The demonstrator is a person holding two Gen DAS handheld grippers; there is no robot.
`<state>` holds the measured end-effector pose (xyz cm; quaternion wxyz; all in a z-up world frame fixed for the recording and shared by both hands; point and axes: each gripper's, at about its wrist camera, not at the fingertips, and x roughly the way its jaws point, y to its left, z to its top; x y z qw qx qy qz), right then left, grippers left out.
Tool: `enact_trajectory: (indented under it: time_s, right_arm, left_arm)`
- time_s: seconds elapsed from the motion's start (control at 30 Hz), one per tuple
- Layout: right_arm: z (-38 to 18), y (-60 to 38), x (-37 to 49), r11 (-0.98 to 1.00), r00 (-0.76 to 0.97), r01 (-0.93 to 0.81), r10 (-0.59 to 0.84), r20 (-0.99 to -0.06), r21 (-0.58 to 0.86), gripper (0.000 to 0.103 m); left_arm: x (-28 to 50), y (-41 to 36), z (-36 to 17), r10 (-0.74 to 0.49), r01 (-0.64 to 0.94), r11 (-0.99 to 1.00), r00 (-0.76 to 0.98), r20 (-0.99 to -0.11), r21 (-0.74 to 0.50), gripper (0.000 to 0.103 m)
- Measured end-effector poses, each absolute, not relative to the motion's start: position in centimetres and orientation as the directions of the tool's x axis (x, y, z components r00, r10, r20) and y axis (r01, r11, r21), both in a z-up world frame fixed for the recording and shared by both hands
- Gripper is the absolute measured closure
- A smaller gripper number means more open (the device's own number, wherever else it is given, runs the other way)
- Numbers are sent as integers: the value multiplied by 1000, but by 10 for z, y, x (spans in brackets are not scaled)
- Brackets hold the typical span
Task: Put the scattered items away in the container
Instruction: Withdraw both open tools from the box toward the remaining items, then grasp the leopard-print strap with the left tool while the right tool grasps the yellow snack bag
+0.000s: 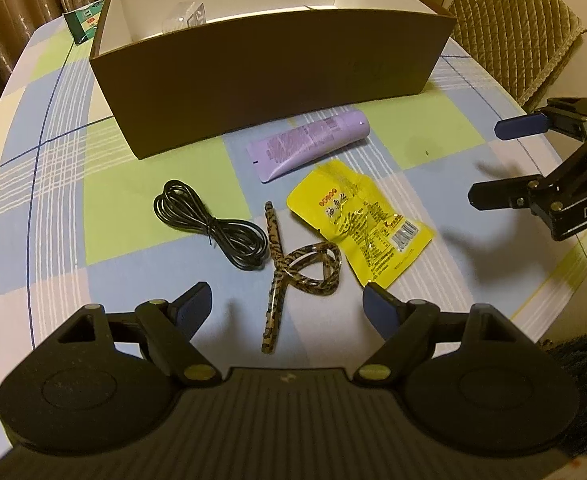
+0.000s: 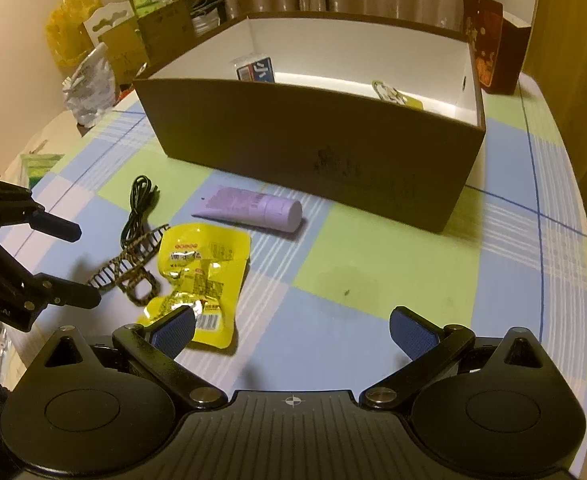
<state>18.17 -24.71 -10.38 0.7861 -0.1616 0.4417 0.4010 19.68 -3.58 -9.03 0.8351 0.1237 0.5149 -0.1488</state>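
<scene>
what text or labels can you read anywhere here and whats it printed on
"DAS": white letters on the body of the right tool, cut off by the picture edge.
"nRobot.AI": white letters on the body of the left tool, start cut off.
Crinkled yellow foil snack packet: red characters, fine print and a barcode, too blurred to read.
Lilac plastic tube: print too small to read.
Brown cardboard box: dark emblem, unreadable.
</scene>
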Motion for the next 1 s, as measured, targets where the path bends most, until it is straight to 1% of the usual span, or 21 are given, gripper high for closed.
enact_trajectory:
  time_s: [0.3, 0.57, 0.67, 0.73, 0.8, 0.87, 0.93, 1.0]
  right_arm:
    - [-112, -245, 179, 626, 274, -774, 467, -841, 95, 2]
    - [-116, -249, 179, 641, 285, -764, 446, -849, 80, 2]
    - [-117, -250, 179, 646, 289, -760, 437, -852, 74, 2]
    - [-118, -251, 179, 648, 292, -759, 431, -854, 68, 2]
    - [-119, -252, 178, 650, 291, -757, 431, -854, 70, 2]
    - [-119, -252, 178, 650, 289, -756, 433, -854, 74, 2]
    - [-119, -252, 178, 650, 288, -756, 438, -852, 78, 2]
    - [-118, -250, 177, 648, 286, -757, 447, -848, 86, 2]
  left_arm:
    - [199, -37, -98, -129, 378, 925, 424, -897, 45, 24]
    - [204, -43, -113, -149, 400, 916, 426, -892, 39, 27]
    - [206, -45, -117, -152, 410, 911, 429, -890, 42, 34]
    - [208, -46, -119, -154, 413, 910, 433, -888, 43, 42]
    - [211, -46, -123, -150, 407, 913, 433, -889, 44, 45]
    - [213, -45, -126, -154, 398, 917, 427, -891, 32, 51]
    - [214, -45, -129, -165, 397, 917, 425, -890, 19, 66]
    - [213, -46, -131, -167, 399, 917, 429, -888, 20, 66]
